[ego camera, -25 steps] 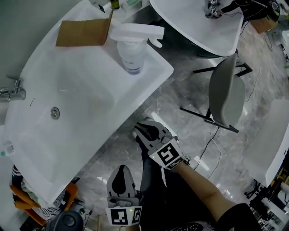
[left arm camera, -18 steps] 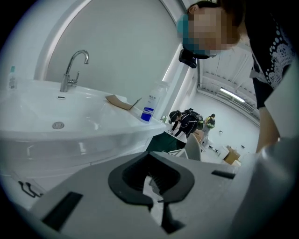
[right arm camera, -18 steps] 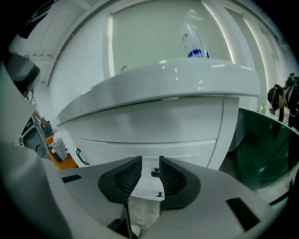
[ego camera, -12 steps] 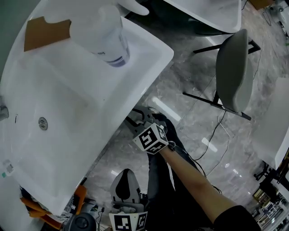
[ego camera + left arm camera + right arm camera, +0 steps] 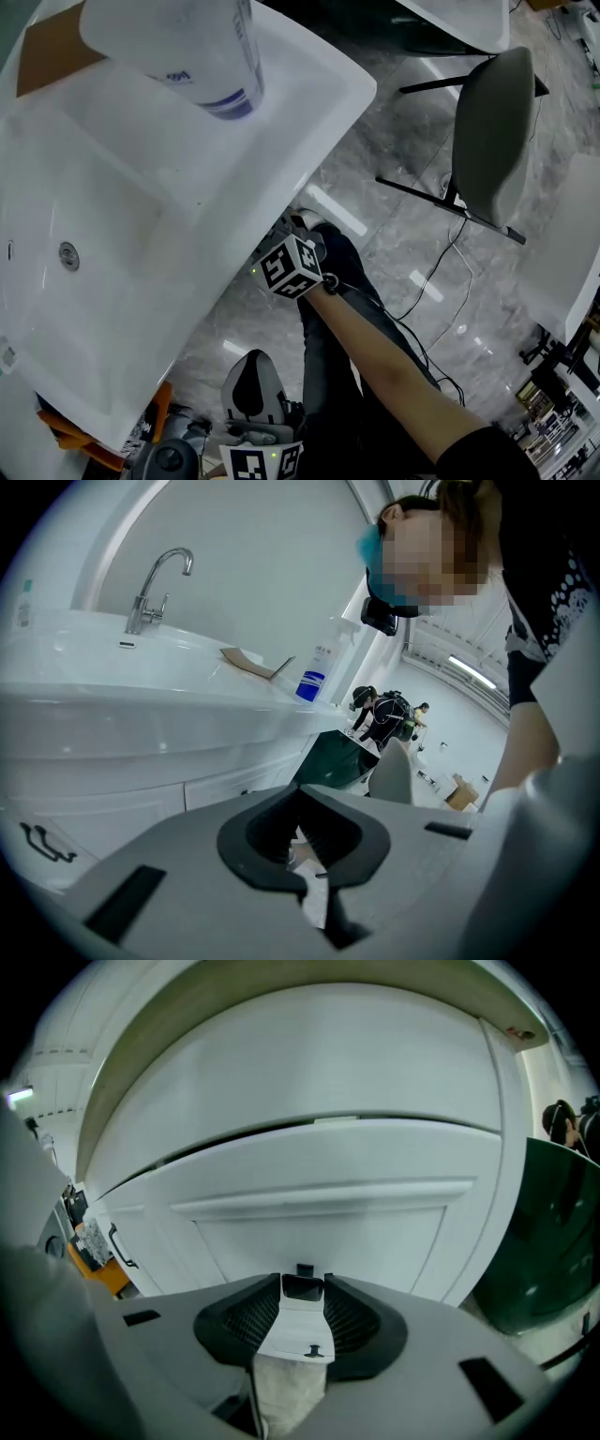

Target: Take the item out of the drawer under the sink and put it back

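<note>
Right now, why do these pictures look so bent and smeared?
Left gripper view: a wide lens bows the sink and darkens the corners. Right gripper view: the drawer bulges likewise. Head view: the bottle is blurred; glare streaks the floor.

Cool, even white light fills the head view, with no hard shadows. The white sink is close to washed out, and only a soft shade lies under its near edge. Bright streaks of glare sit on the glossy floor. The spray bottle, far on the surface, looms large and soft, out of focus.

Both tool views bend straight lines and go black at the corners. In the left one a light strip glows at the far right, and the left tool is blurred up close. In the right one the cabinet front is flatly lit and shaded under the rim. The right tool looks sharper.
</note>
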Available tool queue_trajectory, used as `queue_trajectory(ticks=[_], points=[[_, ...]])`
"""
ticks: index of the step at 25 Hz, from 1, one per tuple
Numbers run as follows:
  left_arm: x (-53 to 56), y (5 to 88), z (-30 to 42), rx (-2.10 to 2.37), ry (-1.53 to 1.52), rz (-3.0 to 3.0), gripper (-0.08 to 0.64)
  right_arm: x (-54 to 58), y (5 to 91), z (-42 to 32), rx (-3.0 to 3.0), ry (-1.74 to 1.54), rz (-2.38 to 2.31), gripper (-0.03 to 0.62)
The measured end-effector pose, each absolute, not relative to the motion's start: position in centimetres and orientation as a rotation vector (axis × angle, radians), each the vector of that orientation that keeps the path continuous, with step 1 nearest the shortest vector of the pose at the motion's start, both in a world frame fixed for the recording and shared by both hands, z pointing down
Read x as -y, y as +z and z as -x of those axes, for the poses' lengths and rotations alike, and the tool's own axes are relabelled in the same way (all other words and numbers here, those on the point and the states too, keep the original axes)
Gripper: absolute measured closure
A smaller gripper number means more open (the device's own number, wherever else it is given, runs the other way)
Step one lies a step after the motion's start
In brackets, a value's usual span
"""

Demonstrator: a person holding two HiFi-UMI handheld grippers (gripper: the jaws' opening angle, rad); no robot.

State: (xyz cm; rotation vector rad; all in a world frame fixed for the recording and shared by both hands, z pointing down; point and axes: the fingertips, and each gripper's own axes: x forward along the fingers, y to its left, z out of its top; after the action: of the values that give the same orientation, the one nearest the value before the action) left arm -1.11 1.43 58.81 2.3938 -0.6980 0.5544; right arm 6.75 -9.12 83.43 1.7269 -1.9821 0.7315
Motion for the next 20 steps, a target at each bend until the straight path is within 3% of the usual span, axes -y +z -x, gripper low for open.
queue_trajectory(ticks=[20], points=[[-0.6,62.3,1.1,0.834,0.585,-2.330,0.561,9.6,83.3,-7.1,1.998,0.713,-1.720,0.457]])
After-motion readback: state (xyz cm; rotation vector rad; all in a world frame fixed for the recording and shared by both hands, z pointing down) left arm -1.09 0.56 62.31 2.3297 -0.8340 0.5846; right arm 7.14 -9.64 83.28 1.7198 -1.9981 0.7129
